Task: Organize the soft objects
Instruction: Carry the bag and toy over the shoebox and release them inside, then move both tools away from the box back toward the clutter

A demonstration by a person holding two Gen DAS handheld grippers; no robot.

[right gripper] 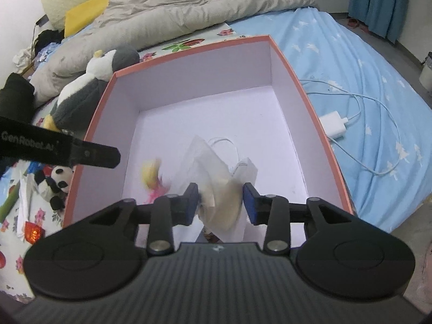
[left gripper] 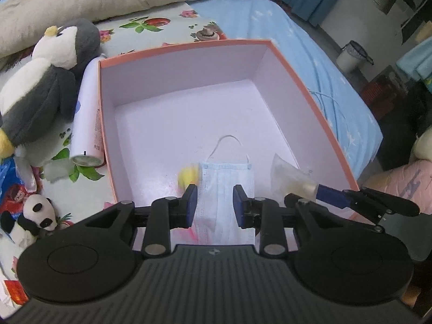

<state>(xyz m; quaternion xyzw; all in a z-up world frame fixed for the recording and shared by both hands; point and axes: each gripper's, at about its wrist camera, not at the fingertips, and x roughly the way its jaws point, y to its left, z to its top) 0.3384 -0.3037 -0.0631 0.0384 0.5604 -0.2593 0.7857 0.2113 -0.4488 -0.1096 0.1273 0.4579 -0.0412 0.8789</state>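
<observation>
**Both grippers over the box, jaws parted around soft items**

Nearest the left wrist camera, the left gripper stands narrowly parted around a blue face mask; neither pad visibly presses the fabric, so the mask appears released or nearly so. The right gripper stands somewhat wider around a clear packet holding something pale; its pads also show no firm pinch.

Both items hang low inside the pink-rimmed box, near its front wall. A blurred yellow soft toy sits just beside the mask.

Judgement: the step is depositing. It would be done well by letting each item settle fully before lifting straight up, clear of the ear loops.

Outside the box, a penguin plush, a spray can against the box wall, and a panda plush remain on the bed.
</observation>
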